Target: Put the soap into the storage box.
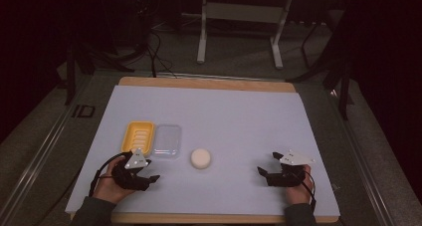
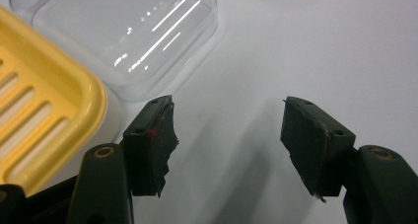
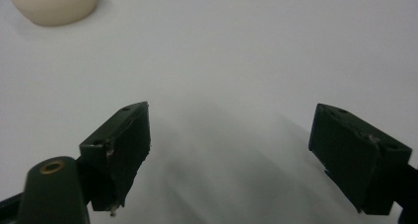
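Both tools, left (image 1: 148, 174) and right (image 1: 266, 165), gape empty, round soap (image 1: 201, 158) lying between them.

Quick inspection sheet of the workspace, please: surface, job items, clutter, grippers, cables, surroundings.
Surface: white mat on a wooden table; looks clean.
Job's things: yellow soap dish, clear lid touching its right side, round white soap apart, right of the lid.
Clutter: nothing seen.
Grippers: left gripper open, empty, just short of the dish and lid; right gripper open, empty, over bare mat, well right of the soap.
Cables: a black cable loops from the left gripper; another trails by the right hand; loose cables on the floor behind the table.
Surroundings: dark room, white frame legs beyond the table.
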`<state>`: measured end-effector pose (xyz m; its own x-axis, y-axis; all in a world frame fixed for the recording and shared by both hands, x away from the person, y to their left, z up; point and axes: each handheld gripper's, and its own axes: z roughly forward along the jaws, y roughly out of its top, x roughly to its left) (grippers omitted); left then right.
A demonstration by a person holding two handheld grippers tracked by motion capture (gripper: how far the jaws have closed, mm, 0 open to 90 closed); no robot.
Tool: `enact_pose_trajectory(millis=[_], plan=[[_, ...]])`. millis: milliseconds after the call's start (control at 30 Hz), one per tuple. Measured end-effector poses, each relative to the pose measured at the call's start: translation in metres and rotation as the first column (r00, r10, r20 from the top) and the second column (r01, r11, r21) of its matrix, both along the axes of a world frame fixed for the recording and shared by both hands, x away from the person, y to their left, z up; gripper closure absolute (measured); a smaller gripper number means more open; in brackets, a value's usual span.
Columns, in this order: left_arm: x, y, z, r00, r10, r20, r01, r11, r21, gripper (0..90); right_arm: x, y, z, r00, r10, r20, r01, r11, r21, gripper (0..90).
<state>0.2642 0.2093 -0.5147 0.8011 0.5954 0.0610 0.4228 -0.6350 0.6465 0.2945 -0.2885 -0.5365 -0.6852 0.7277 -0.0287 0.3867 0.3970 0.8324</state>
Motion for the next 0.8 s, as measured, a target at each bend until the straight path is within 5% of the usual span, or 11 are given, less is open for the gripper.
enact_pose_trajectory(millis=[167,400,800], plan=[[0.004,-0.007,0.004,0.9992,-0.038,-0.009,0.038,0.9991,0.017,38.4,0.000,-0.003,0.000,1.0000,0.000,0.000,0.000,1.000,0.025,15.7],[0.009,-0.021,0.005,0.9968,-0.077,-0.021,0.077,0.9967,0.025,38.5,-0.001,0.002,0.000,0.9999,0.012,0.005,-0.012,1.000,-0.023,15.7],[0.021,-0.037,0.014,0.9883,-0.145,-0.047,0.149,0.9849,0.088,38.4,-0.002,0.001,0.000,0.9998,0.000,0.019,0.000,1.000,-0.007,15.7]])
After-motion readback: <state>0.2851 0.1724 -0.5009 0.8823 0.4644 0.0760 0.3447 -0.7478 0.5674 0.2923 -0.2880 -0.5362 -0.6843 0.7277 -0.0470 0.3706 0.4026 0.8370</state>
